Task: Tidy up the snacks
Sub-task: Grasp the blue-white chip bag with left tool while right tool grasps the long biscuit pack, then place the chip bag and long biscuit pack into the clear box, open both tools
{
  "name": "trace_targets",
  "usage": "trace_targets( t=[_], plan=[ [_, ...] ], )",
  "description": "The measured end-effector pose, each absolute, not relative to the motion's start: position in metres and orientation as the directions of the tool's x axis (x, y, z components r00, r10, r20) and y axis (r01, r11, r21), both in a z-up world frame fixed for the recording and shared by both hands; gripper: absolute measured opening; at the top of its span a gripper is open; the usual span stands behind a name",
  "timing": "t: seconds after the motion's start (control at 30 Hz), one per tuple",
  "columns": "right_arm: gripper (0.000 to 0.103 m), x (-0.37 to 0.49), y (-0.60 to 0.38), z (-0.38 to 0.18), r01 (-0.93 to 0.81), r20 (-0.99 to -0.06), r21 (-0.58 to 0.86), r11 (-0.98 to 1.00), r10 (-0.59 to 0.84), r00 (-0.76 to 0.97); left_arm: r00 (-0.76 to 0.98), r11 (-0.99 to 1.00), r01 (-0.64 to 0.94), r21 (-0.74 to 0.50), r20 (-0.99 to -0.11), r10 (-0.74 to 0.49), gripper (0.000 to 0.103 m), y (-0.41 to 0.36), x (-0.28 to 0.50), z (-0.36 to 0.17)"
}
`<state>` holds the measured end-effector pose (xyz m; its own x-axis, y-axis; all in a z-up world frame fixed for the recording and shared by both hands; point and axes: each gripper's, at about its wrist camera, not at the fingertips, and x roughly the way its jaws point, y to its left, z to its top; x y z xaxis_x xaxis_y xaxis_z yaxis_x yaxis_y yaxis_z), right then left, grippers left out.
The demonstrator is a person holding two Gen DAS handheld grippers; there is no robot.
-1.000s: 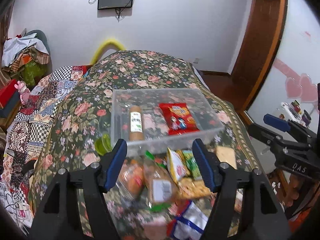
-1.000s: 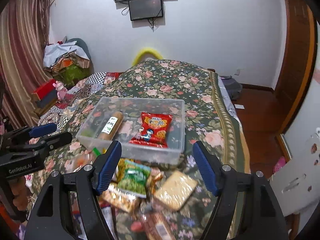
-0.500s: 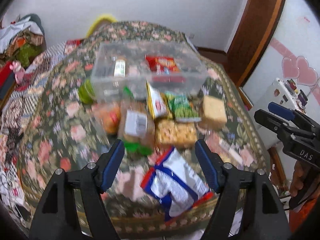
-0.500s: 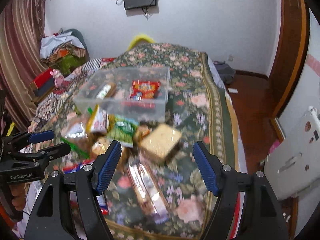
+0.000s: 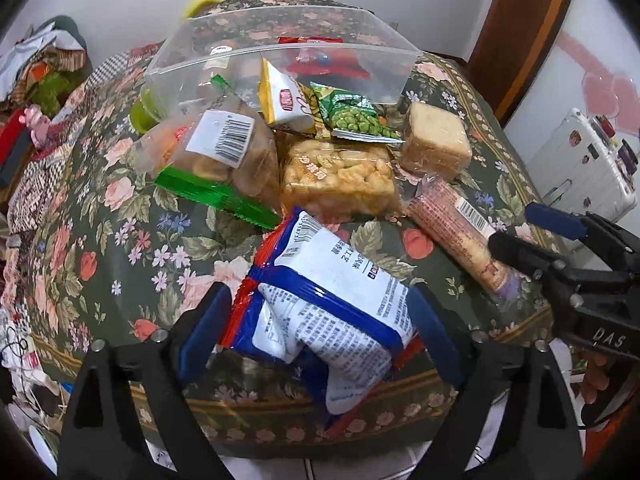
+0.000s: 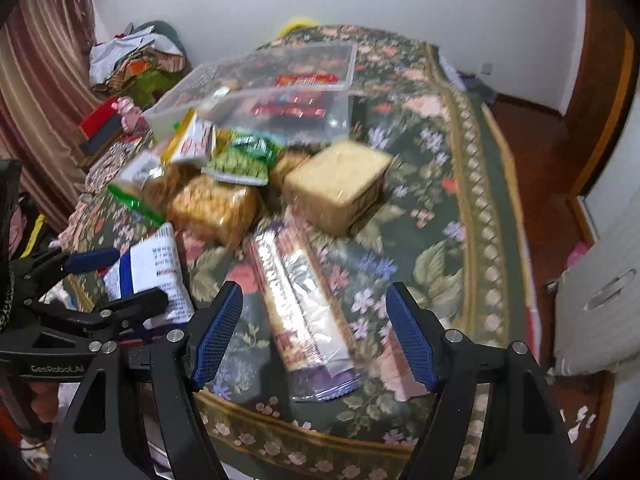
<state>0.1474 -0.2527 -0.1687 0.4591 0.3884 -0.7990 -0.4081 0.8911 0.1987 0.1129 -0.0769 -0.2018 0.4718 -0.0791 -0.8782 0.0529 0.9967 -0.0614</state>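
The left hand-held gripper (image 5: 320,328), jaws apart, straddles the blue-and-white snack packet (image 5: 324,300) at the bench's (image 5: 120,240) near edge, its long axis running away toward the clear bin (image 5: 280,40); the right hand-held gripper (image 6: 314,332), also apart, brackets the long biscuit sleeve (image 6: 296,300).

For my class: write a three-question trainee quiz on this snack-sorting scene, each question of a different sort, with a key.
1. True or false: the left tool has its fingers either side of the blue-and-white packet.
2. What lies between the right tool's open fingers? A) long biscuit sleeve B) green pea packet C) square cake
3. Fill in: the red snack bag lies inside the clear ____.

Key: 1 true; 2 A; 3 bin.
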Motion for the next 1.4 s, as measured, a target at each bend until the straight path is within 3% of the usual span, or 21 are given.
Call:
trace_targets(
  t=[0.13,0.23,0.4,0.47,0.53,0.77,1.4],
  plan=[
    [0.071,0.147,-0.247,-0.179,-0.428,-0.812,0.206,0.88,0.398,0.427,0.473,0.996,0.062,-0.07,-0.876,-0.091,0.1,-0.079,0.114,-0.21],
    [0.071,0.149,-0.242,-0.188,-0.438,-0.822,0.215,0.873,0.404,0.401,0.423,0.987,0.055,-0.148,-0.892,-0.157,0.102,-0.071,0.121,-0.225],
    [0.058,0.148,-0.235,-0.198,-0.444,-0.838,0.187,0.876,0.378,0.393,0.452,0.988,0.071,-0.138,-0.878,-0.156,0.102,-0.073,0.119,-0.225],
    [0.048,0.147,-0.235,-0.197,-0.446,-0.839,0.177,0.878,0.372,0.398,0.463,0.987,0.075,-0.14,-0.872,-0.158,0.093,-0.073,0.119,-0.224],
    [0.047,0.146,-0.235,-0.196,-0.448,-0.837,0.187,0.874,0.381,0.393,0.471,0.987,0.087,-0.136,-0.867,-0.161,0.083,-0.074,0.118,-0.222],
    [0.044,0.144,-0.232,-0.194,-0.456,-0.83,0.186,0.87,0.388,0.4,0.474,0.981,0.1,-0.168,-0.858,-0.195,0.064,-0.064,0.115,-0.213],
    [0.043,0.141,-0.246,-0.134,-0.436,-0.734,0.171,0.883,0.41,0.542,0.619,0.978,0.151,-0.143,-0.758,-0.206,0.061,-0.065,0.108,-0.139]
  ],
)
